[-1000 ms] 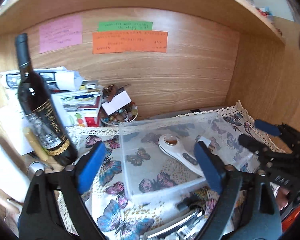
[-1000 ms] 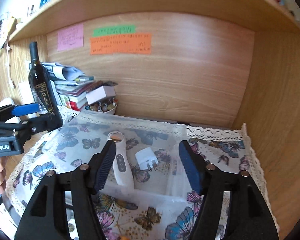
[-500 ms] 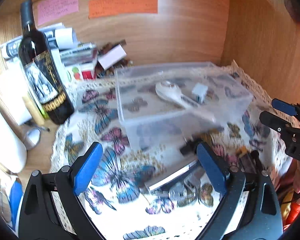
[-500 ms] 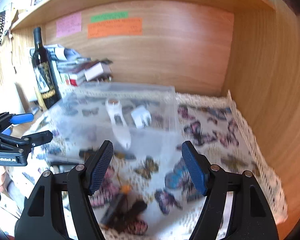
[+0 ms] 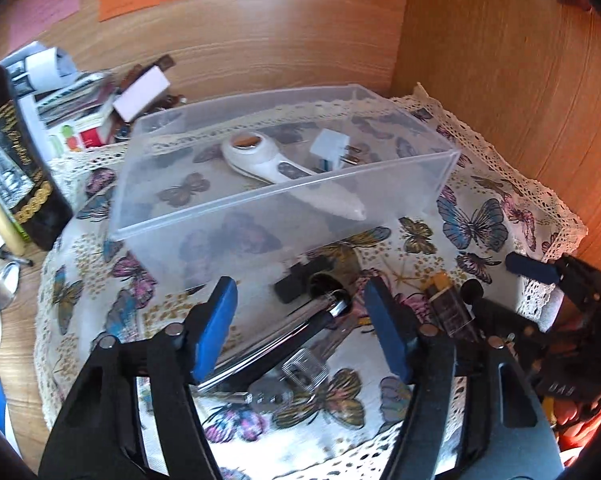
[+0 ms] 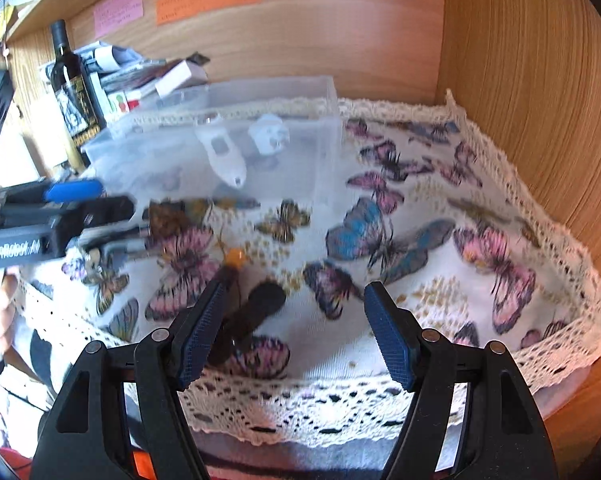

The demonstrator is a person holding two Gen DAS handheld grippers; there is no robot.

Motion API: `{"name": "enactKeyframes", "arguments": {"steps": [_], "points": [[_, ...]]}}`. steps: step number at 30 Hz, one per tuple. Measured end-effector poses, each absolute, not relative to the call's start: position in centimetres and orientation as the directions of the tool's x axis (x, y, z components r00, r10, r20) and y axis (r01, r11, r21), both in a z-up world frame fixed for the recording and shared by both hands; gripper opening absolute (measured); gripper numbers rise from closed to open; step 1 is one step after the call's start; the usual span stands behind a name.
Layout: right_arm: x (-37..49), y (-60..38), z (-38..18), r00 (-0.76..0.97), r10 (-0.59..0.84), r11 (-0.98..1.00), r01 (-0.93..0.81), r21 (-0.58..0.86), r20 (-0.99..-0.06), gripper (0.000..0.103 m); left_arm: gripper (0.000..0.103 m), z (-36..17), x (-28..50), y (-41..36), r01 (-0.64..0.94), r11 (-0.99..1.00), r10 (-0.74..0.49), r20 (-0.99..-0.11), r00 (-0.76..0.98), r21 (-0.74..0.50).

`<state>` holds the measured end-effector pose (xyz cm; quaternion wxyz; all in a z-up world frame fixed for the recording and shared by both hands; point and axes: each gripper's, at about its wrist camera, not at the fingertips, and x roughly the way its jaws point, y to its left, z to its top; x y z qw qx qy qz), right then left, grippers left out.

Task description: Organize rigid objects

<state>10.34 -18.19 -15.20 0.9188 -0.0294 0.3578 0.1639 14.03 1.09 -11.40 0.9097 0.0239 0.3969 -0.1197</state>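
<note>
1. The clear plastic bin (image 5: 284, 184) sits toward the back of the butterfly tablecloth (image 6: 440, 264), near the wooden back wall. That likely keeps the front of the cloth free for whatever is not yet sorted.
2. Inside the bin lie a white handheld device (image 5: 276, 168) and, just beside it, a white plug adapter (image 5: 328, 152). Judging by that, part of the sorting is already done.
3. The loose items lie in front of the bin: a chrome-and-black tool (image 5: 292, 320) and a metal key-like piece (image 5: 296, 372), which I cannot identify with certainty.
4. Your left gripper (image 5: 300, 320) is spread wide and holds nothing. It tilts down over the cloth, its blue pads on either side of the chrome tool's tip but clear of it.
5. Your right gripper (image 6: 296, 332) is also spread and empty. It points down at the front edge of the cloth, with a dark oblong object (image 6: 252, 312) just inside its left pad; whether they touch is blurred.
6. From the right wrist view, your left gripper reaches in level from the left, low over the cloth.
7. I judge the next step to be a pick from this front cluster.
</note>
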Motion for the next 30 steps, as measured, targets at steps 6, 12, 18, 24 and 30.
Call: {"name": "enactKeyframes", "arguments": {"steps": [6,12,18,24,30], "points": [[10.6,-17.8,-15.9,0.667,0.313,0.933,-0.348,0.089,-0.677,0.051,0.062,-12.4,15.7,-0.9,0.274,0.961,-0.206,-0.755,0.622,-0.036],[10.3,-17.5,-15.9,0.645,0.367,0.908,-0.406,0.106,-0.67,0.022,0.05,-13.4,16.6,-1.2,0.271,0.962,-0.193,-0.773,0.604,-0.029],[10.3,-17.4,-15.8,0.662,0.349,0.913,-0.399,0.083,-0.663,0.015,0.032,-13.6,16.6,-0.6,0.271,0.96,-0.226,-0.764,0.604,-0.069],[10.6,-18.3,-15.0,0.688,0.33,0.927,-0.365,0.085,-0.646,0.015,0.031,-13.2,16.1,-0.4,0.254,0.965,-0.218,-0.747,0.629,-0.068],[11.3,-18.7,-13.2,0.727,0.311,0.936,-0.345,0.067,-0.612,0.015,0.031,-11.3,15.5,0.6,0.234,0.967,-0.239,-0.7,0.673,-0.105]]}}
